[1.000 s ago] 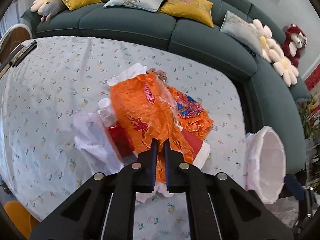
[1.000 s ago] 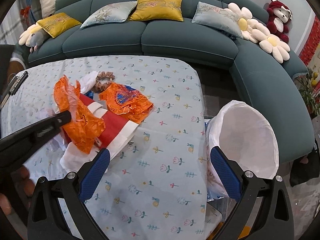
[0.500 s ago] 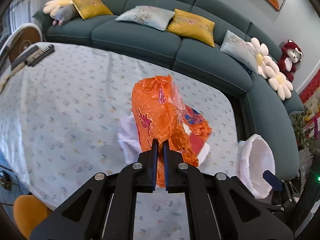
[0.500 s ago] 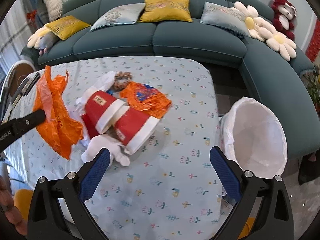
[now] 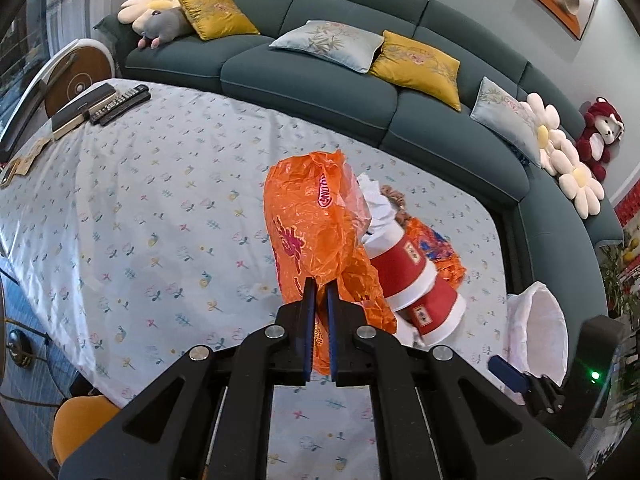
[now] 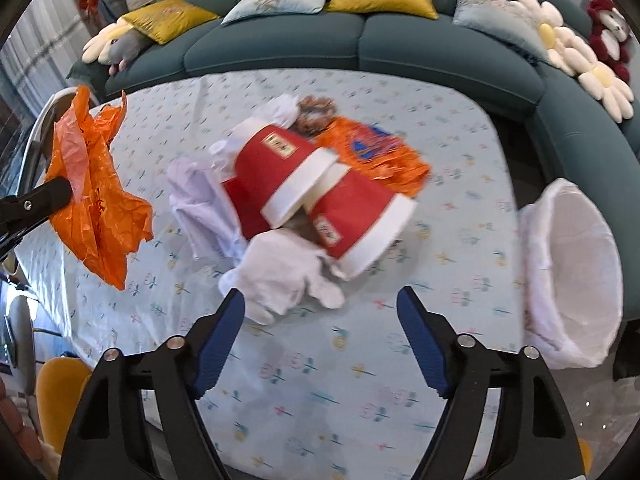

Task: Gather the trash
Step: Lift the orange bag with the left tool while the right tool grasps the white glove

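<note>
My left gripper point(image 5: 319, 286) is shut on a crumpled orange plastic bag point(image 5: 310, 236) and holds it above the table; the bag also shows at the left of the right wrist view point(image 6: 94, 184). A trash pile lies on the table: two red-and-white paper cups point(image 6: 316, 196), white tissues point(image 6: 280, 276), a second orange wrapper point(image 6: 376, 152). My right gripper point(image 6: 320, 312) is open and empty, just in front of the pile. A white-lined trash bin point(image 6: 572, 272) stands off the table's right edge.
The table wears a light floral cloth point(image 5: 140, 220). Remote controls and a book point(image 5: 100, 104) lie at its far left corner. A teal curved sofa point(image 5: 320, 76) with cushions runs behind it. An orange stool point(image 5: 80, 420) stands below the near edge.
My left gripper has lifted the orange bag up and away from the pile. My right gripper has moved in closer to the cups and tissues.
</note>
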The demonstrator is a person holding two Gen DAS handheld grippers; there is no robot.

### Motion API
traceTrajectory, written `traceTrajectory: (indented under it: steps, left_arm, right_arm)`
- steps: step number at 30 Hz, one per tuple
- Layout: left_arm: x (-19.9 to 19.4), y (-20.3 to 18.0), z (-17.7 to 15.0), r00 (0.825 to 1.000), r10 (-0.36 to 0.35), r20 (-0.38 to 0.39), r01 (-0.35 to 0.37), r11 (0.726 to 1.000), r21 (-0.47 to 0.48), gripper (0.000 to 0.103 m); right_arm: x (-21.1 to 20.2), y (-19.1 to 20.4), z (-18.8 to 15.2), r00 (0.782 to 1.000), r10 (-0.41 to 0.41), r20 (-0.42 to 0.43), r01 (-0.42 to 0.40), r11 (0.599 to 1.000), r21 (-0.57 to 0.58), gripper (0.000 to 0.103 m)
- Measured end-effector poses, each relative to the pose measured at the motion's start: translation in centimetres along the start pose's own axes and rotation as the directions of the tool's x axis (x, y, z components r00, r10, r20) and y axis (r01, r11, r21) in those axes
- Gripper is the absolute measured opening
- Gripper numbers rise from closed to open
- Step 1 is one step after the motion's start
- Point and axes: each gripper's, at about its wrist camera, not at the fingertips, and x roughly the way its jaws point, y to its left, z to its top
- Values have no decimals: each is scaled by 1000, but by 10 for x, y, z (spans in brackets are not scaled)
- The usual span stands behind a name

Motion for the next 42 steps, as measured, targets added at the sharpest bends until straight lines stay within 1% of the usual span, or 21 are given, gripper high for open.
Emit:
traceTrajectory:
  steps: [2,7,12,14,15,16,17,19,20,21,24,28,34,36,39,42]
  left_arm:
    - [5,4,-1,1000,5,-9,-4,1000,4,5]
    - [17,10,-4,1000,11,-26,-11,1000,5,5]
    - [32,11,-4,999,16,-45,-16,1000,10,5]
    - [37,11,-4,998,14,-55,-13,1000,6,5]
    - [38,10,-4,998,11,-59,-11,1000,5,5]
    - [39,9,-4,998,10,-61,-9,1000,6,5]
    - [39,8,-5,998,7,-60,-7,1000,8,5]
    - [38,4,-5,998,4,-56,-3,1000,16,5]
    - [37,2,-6,999,3,-54,-1,1000,20,5]
    - [36,0,-6,999,1,-53,0,1000,22,5]
    - [29,-10,-8,999,-6,-46,7,999,33,5]
    - [14,-28,-11,999,-20,-26,21,998,59,5]
    - [-14,-68,-19,998,-56,12,54,990,127,5]
    - [-21,-85,-22,997,-75,21,71,985,154,5]
    - [-30,-112,-29,994,-104,25,97,975,199,5]
    - [-36,-142,-36,990,-140,19,131,959,250,5]
  right_arm:
    - [10,7,3,1000,13,-17,-13,1000,0,68]
    - [35,24,10,998,30,-50,-30,1000,-5,68]
    - [58,34,16,997,16,-79,-16,1000,-5,68]
    - [71,36,14,994,1,-107,-2,1000,-9,67]
    - [76,35,12,993,0,-122,0,1000,-5,61]
    - [79,32,11,991,9,-136,-9,1000,2,49]
    - [82,29,7,987,28,-156,-26,1000,17,43]
    - [81,23,1,985,54,-166,-48,998,41,23]
    - [78,21,-1,984,59,-165,-52,998,46,20]
    - [73,17,-3,985,65,-161,-57,997,52,14]
    - [52,5,-4,988,93,-127,-85,994,67,11]
    - [10,-9,-5,992,115,-45,-112,992,62,10]
    - [-43,-38,-4,990,120,73,-126,988,87,10]
    - [-61,-53,-3,988,102,114,-114,989,98,10]
    - [-84,-72,-5,985,74,153,-92,989,113,10]
    - [-106,-99,-11,981,18,195,-45,989,138,10]
